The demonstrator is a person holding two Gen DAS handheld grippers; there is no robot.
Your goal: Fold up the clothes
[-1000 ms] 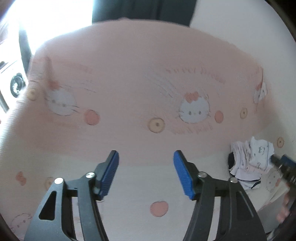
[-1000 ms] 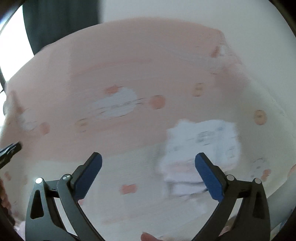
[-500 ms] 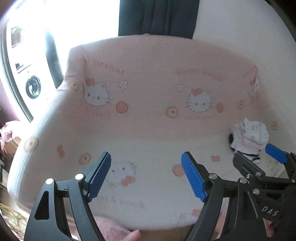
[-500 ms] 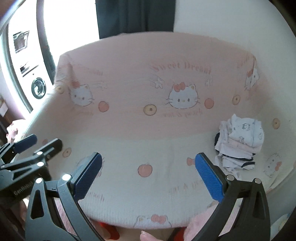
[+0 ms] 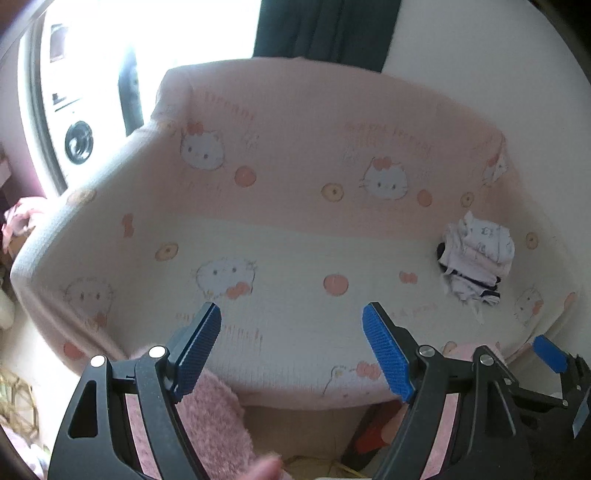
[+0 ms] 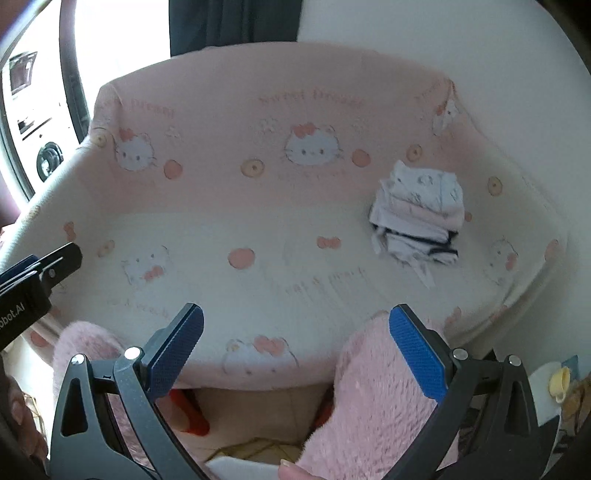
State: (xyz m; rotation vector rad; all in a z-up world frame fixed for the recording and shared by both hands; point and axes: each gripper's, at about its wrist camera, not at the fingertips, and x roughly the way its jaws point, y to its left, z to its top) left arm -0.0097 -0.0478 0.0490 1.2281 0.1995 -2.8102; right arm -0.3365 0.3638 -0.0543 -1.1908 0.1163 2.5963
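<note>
A small pile of folded white and pale pink clothes (image 5: 476,258) (image 6: 421,210), with a dark-trimmed piece at the bottom, lies on the right part of the seat of a sofa (image 5: 295,258) (image 6: 258,229). The sofa wears a pink and cream cat-print cover. My left gripper (image 5: 291,317) hangs open and empty over the seat's front edge, well left of the pile. My right gripper (image 6: 295,317) is also open and empty, in front of the seat and short of the pile. One blue fingertip (image 5: 546,358) of the right gripper shows in the left wrist view.
Pink fluffy cloth (image 6: 376,398) (image 5: 214,417) shows below both grippers in front of the sofa. A red thing (image 6: 188,410) lies on the floor under the seat edge. A bright window and a white appliance (image 5: 77,140) are at the left, with a dark curtain (image 5: 325,33) behind the sofa.
Both grippers have drawn back from the sofa, so its front edge and the floor have come into view. The left jaws have spread wider. The pile has not moved.
</note>
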